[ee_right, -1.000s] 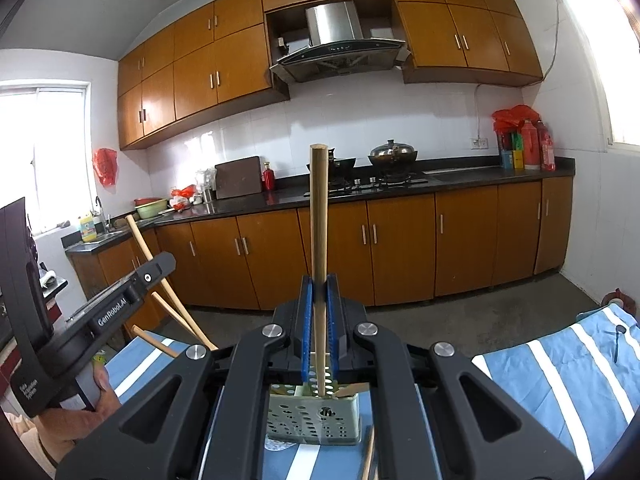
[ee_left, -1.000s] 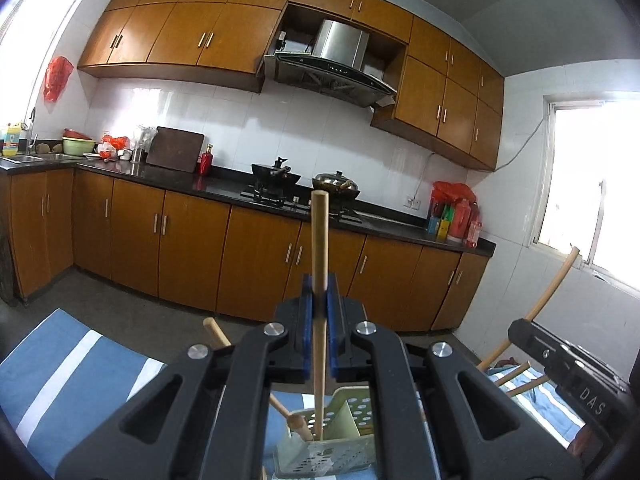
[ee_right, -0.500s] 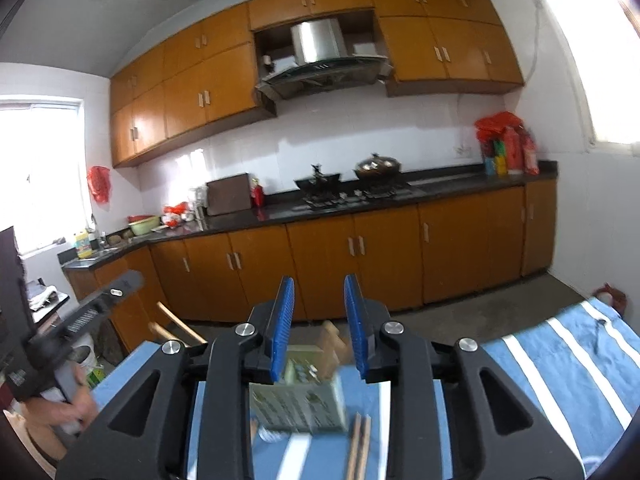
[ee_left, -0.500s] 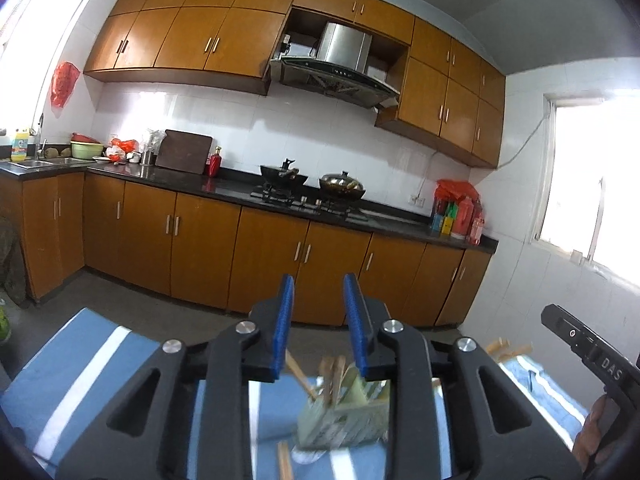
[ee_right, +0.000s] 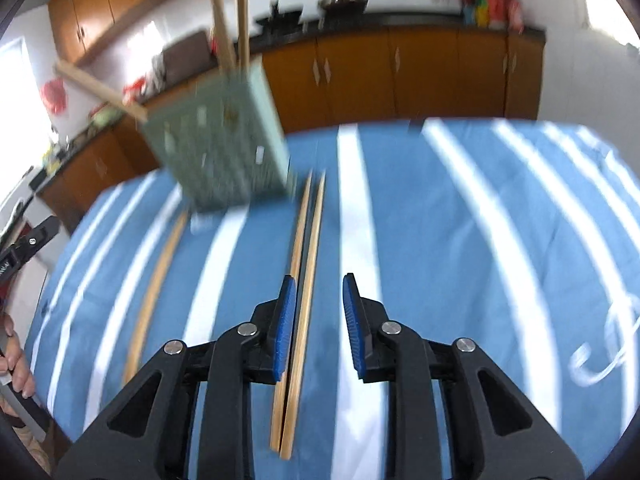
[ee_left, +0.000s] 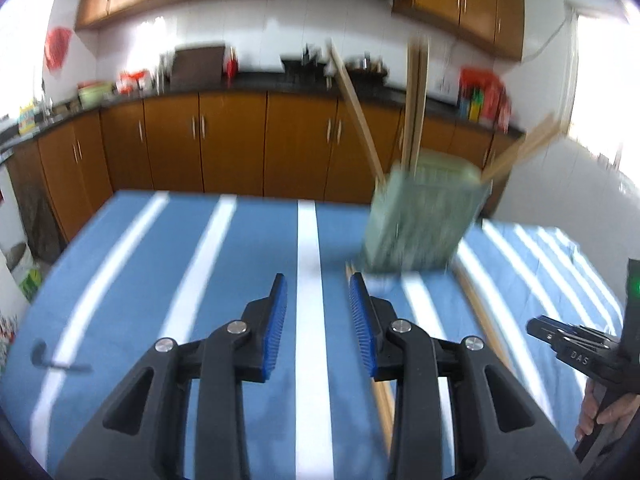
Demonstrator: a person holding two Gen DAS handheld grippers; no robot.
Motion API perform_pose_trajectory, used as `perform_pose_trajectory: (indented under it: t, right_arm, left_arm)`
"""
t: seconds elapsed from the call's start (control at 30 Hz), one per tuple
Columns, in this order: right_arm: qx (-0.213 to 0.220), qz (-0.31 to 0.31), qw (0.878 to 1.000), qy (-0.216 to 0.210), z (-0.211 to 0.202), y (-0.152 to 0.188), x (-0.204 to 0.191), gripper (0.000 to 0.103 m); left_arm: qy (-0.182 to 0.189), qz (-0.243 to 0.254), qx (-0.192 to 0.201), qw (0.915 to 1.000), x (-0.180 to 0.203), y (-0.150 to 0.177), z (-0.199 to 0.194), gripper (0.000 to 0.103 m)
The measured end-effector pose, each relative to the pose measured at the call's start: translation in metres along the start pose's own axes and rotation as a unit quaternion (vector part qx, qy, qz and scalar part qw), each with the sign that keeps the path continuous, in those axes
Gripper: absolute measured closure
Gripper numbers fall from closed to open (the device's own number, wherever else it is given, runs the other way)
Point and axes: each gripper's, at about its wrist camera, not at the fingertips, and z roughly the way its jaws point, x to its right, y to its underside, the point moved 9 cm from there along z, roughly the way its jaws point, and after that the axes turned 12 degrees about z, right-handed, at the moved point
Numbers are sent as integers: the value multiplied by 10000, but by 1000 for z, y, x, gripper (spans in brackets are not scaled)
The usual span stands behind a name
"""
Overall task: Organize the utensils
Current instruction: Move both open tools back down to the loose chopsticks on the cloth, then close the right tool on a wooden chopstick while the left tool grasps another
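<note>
A pale green perforated utensil holder (ee_left: pixel 424 216) stands on the blue striped cloth with several wooden chopsticks (ee_left: pixel 414 104) sticking up from it; it also shows in the right wrist view (ee_right: pixel 220 144). My left gripper (ee_left: pixel 316 300) is open and empty, low over the cloth, left of the holder. My right gripper (ee_right: pixel 318 300) is open over a pair of chopsticks (ee_right: pixel 304 292) lying on the cloth, which run under its left finger. A single chopstick (ee_right: pixel 156 288) lies further left.
The table cloth (ee_left: pixel 200 280) reaches the far edge in front of wooden kitchen cabinets (ee_left: pixel 232 140). A small dark object (ee_left: pixel 48 360) lies at the cloth's left. The other gripper's body (ee_left: pixel 580 344) shows at the right edge.
Both grippers opened and released their chopsticks into the holder, then tipped down and drew back toward the cloth. The frames are motion-blurred.
</note>
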Motion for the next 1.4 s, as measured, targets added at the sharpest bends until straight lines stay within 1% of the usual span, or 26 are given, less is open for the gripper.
perform_pose_trajectory:
  t: [0.07,0.17,0.27,0.33,0.4,0.43,0.5,0.7,0.9,1.0,1.07,1.1,1.17,1.27,1.4]
  right_arm:
    - [-179,-36,9998,32,10,16,4,81]
    - [-318,-87,9994,91,19,27,0,84]
    - [-292,-151,9994,127,19,27,0,86]
    - [-272,-219,9992,212,19,27,2,96]
    - [-170,-187,9989,406,19,24,9,96]
    - [-120,-66,9987,484,18,21,15,96]
    - [-76,87,9984,562,17,18,24,96]
    - [-44,103,9984,549,16,17,29,96]
    - [-57,119,9986,506,18,15,29,96]
    - [-53,97,9985,532,18,16,28,96]
    - [-66,87,9986,516,17,16,27,96]
    - [-86,102,9988,476,17,17,27,96]
    - [-101,106,9990,427,16,19,27,95]
    - [-111,28,9991,413,16,19,27,96]
    - [-38,18,9983,584,17,12,35,96]
  left_arm:
    - [125,-14,-249,9996,4,18,8,70]
    - [317,-74,-532,9981,10,40,18,70]
    - [494,-130,-709,9962,20,53,24,71]
    - [595,-149,-807,9948,27,59,29,71]
    - [704,-175,-880,9935,34,65,32,73]
    - [749,-181,-903,9929,37,66,32,75]
    - [829,-156,-949,9919,43,70,34,76]
    - [874,24,-1137,9897,55,78,43,85]
    - [909,139,-1214,9883,62,81,45,85]
    - [800,270,-1235,9887,64,81,46,86]
    - [731,309,-1253,9889,64,81,47,90]
    - [675,303,-1272,9891,62,81,48,94]
    - [618,281,-1286,9894,57,80,50,94]
    - [393,249,-1333,9900,40,78,55,95]
    - [38,-5,-1404,9901,1,73,63,95]
